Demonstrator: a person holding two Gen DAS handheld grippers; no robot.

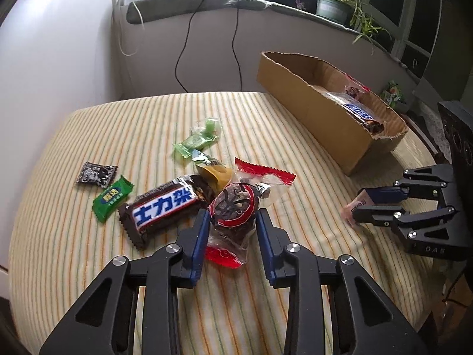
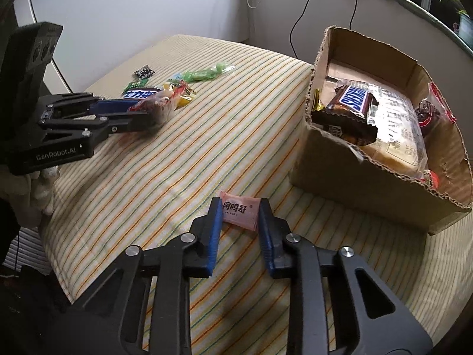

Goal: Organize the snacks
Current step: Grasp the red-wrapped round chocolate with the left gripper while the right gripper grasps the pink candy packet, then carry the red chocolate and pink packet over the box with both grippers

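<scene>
Blue-padded black left gripper (image 1: 232,217), nearest in the left wrist view, is clamped on a clear-wrapped dark round snack with red printed ends (image 1: 233,207); both pads press its sides, the packet resting on the striped yellow cloth (image 1: 88,236). Blue-padded black right gripper (image 2: 240,211) is clamped on a small pink sachet (image 2: 239,211) lying on the same cloth; black Chinese characters are printed on it, with smaller text too fine to read.

Just left of the held round snack: a brown Snickers bar with Chinese lettering on a blue and white band (image 1: 165,207). Further left: a green sachet (image 1: 112,199), then a black patterned sachet (image 1: 96,174). Beyond: a yellow-filled clear packet (image 1: 214,173) and pale green wrapped candies (image 1: 196,142).

Far right: an open brown cardboard box with torn edges (image 2: 354,177). Contents: a brown bar reading "SNICKERS" (image 2: 351,103), a clear-wrapped pale cake with printed text (image 2: 396,139), a red-ended dark snack (image 2: 428,115) at the right wall.

Left gripper body reads "GenRobot.AI".
</scene>
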